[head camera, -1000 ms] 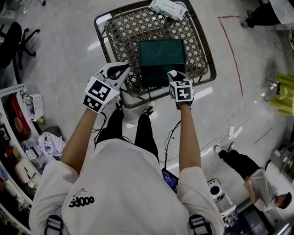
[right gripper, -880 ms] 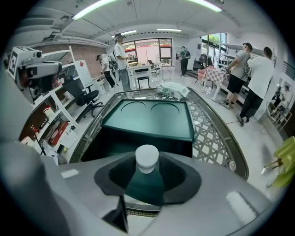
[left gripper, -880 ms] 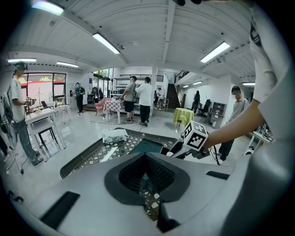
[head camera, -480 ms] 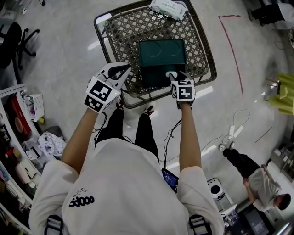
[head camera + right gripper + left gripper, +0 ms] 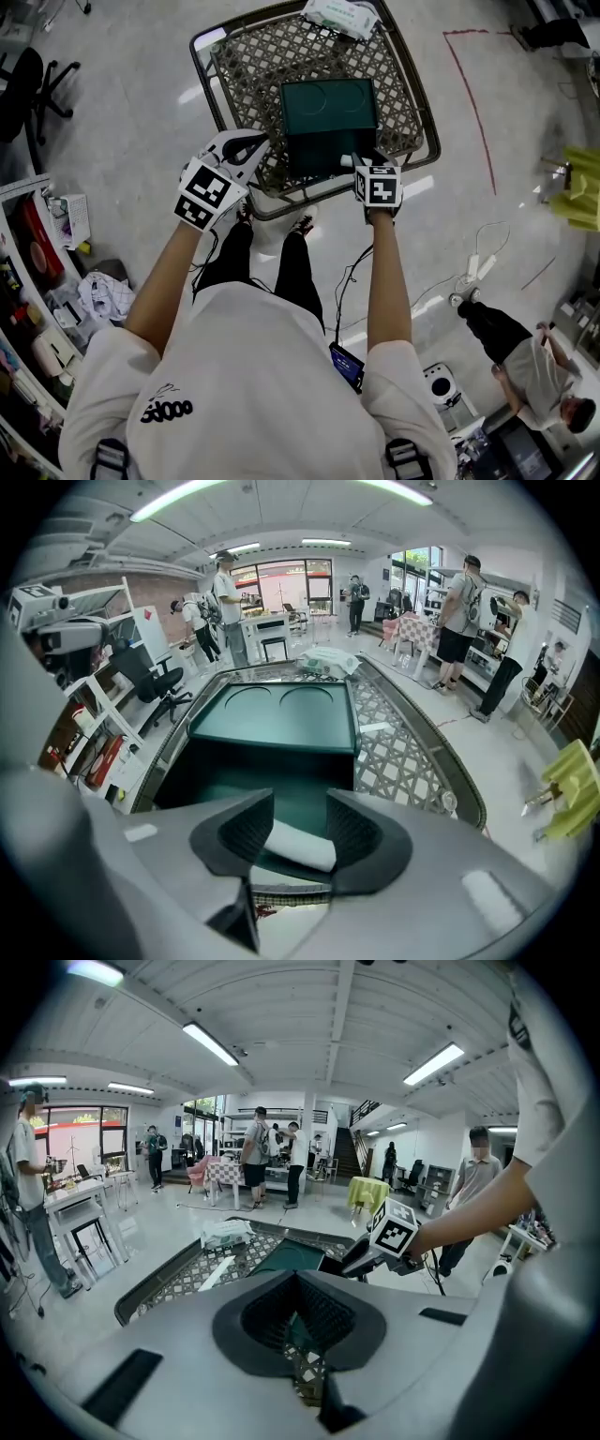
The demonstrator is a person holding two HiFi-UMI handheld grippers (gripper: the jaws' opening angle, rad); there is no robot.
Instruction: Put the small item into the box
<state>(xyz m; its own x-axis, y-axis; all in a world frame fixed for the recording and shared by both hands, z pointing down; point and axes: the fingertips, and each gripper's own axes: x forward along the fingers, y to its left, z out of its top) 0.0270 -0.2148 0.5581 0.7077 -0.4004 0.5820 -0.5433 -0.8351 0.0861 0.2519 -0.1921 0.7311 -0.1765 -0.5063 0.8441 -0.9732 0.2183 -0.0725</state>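
A dark green open box point(image 5: 330, 112) sits on a lattice-top table point(image 5: 202, 56). My right gripper point(image 5: 354, 161) hangs over the box's near end with its jaws spread wide. In the right gripper view, a small white item point(image 5: 298, 846) lies between the fingers of the right gripper point(image 5: 298, 832), low over the box point(image 5: 272, 724) interior; the pads do not seem to press it. My left gripper point(image 5: 255, 142) hovers over the table's near-left edge, fingertips together, empty. The left gripper view shows the left gripper point(image 5: 302, 1335), the box point(image 5: 281, 1258) and the right gripper point(image 5: 361, 1260).
A white pack of wipes point(image 5: 342, 14) lies at the table's far edge. An office chair point(image 5: 28, 84) and cluttered shelves point(image 5: 37, 272) stand at the left. A person point(image 5: 525, 366) crouches at the lower right. A yellow object point(image 5: 577, 187) sits at the right.
The right gripper has slid a little right and back toward me over the box's near end. The white item now shows at its tip. The left gripper has hardly moved.
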